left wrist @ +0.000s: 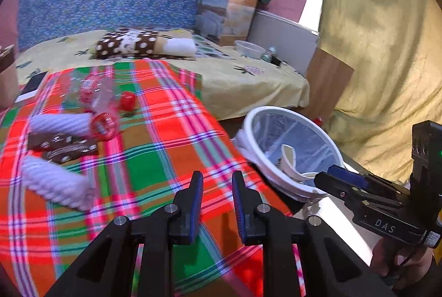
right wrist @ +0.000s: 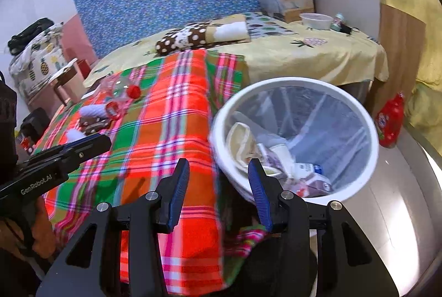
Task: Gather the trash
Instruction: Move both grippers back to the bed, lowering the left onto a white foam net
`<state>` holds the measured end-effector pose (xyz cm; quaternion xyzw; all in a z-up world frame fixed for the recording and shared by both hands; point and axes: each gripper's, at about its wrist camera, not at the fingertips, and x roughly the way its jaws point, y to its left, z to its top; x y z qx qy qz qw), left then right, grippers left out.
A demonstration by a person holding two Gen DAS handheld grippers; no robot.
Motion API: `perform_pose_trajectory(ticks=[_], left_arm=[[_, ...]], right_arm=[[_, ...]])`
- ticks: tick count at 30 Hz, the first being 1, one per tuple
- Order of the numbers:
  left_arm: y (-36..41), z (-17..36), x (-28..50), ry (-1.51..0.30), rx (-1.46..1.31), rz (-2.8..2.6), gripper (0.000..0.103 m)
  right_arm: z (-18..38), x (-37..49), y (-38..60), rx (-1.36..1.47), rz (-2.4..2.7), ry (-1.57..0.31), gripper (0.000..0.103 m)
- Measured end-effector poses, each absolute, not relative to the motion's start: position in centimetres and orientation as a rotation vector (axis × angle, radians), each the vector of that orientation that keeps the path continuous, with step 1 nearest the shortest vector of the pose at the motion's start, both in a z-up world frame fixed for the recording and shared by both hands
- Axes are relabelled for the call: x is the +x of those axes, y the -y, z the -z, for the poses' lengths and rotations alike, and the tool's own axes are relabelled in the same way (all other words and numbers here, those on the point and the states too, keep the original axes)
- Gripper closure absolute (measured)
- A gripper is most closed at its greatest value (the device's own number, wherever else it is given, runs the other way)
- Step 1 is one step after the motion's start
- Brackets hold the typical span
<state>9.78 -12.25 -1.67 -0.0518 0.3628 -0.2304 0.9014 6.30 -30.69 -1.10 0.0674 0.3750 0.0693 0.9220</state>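
Black left gripper, lettered "GenRobot.AI", and right gripper both gape empty.

White round trash bin with clear liner, holding crumpled wrappers, beside bed; clear red-capped bottles lying on plaid blanket

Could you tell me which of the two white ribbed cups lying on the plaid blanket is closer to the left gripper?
The lower white ribbed cup, lying alone nearest the left gripper. The other cup lies farther up the plaid blanket, beside the clear bottles.
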Motion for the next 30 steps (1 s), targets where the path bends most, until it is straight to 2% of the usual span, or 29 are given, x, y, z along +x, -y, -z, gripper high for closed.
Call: perform_pose_trajectory(ticks=[16, 17, 19, 20, 27, 30], left_arm=[[2.6, 2.6, 9.2, -0.772, -0.224, 0.249, 0.081], [2.0, 2.6, 9.2, -0.772, -0.233, 0.235, 0.08], [1.1, 2.7, 9.4, -0.769, -0.253, 0.214, 0.069], [0.7, 2.8, 9.4, -0.768, -0.263, 0.203, 0.067], [-0.6, 3.4, 10.8, -0.78, -0.3, 0.157, 0.066], [-0.8, 3.6, 11.6, -0.788, -0.329, 0.133, 0.053]], right_arm=[[0.2, 7.7, 24.0, 0.073, -0.334, -0.748, 0.057], [0.1, 7.8, 23.8, 0.07, -0.341, -0.746, 0.057], [0.1, 8.0, 23.4, 0.066, -0.349, -0.745, 0.057], [0.0, 8.1, 23.2, 0.063, -0.353, -0.745, 0.057], [0.0, 8.7, 22.4, 0.053, -0.369, -0.744, 0.056], [0.0, 9.0, 22.2, 0.053, -0.376, -0.744, 0.056]])
